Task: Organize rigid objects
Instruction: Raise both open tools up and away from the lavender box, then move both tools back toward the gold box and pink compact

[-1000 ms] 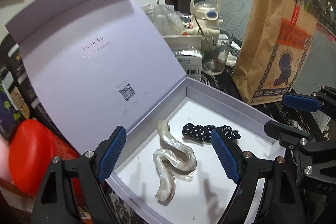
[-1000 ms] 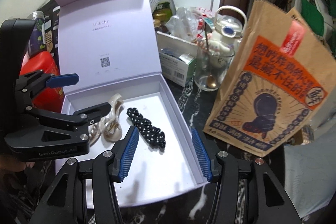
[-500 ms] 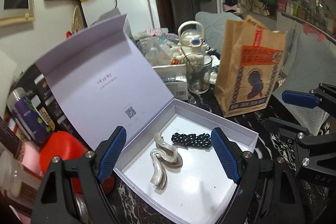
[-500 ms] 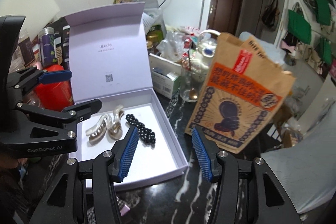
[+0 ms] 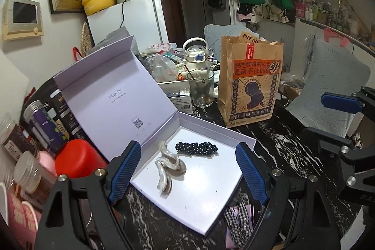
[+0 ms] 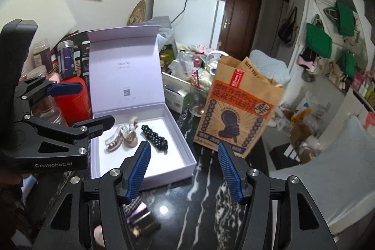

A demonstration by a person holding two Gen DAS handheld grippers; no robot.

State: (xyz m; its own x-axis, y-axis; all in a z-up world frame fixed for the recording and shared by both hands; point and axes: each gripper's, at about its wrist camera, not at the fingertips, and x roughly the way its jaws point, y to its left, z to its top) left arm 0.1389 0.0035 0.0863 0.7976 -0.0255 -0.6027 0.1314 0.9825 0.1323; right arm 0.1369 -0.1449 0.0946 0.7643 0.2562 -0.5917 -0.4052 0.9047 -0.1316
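A white gift box point(image 5: 243, 140) point(image 6: 185, 144) lies on the black marble table with its lid standing up at the back. Inside lie a pearly wavy hair clip point(image 5: 167, 168) point(image 6: 121, 136) and a black dotted hair clip point(image 5: 196, 148) point(image 6: 154, 138), side by side. My left gripper point(image 5: 187, 172) hovers above and in front of the box, open, with nothing between its fingers. My right gripper point(image 6: 184, 170) hangs over the table at the box's near right corner; its jaws are opening and hold nothing. The left gripper point(image 6: 65, 104) also shows at the left of the right wrist view.
A brown paper bag point(image 5: 250, 83) point(image 6: 236, 109) stands right of the box. A glass with a spoon point(image 5: 202, 90), a kettle-shaped bottle point(image 5: 196, 58), small cartons, a red canister point(image 5: 75, 158) and jars point(image 5: 44, 126) crowd behind and left. A checked fabric piece point(image 5: 239, 219) lies at the box's near edge.
Both grippers have drawn back and up from the box, so it looks smaller and farther. The right gripper's jaws stand wider than before. Both clips stay in the box.
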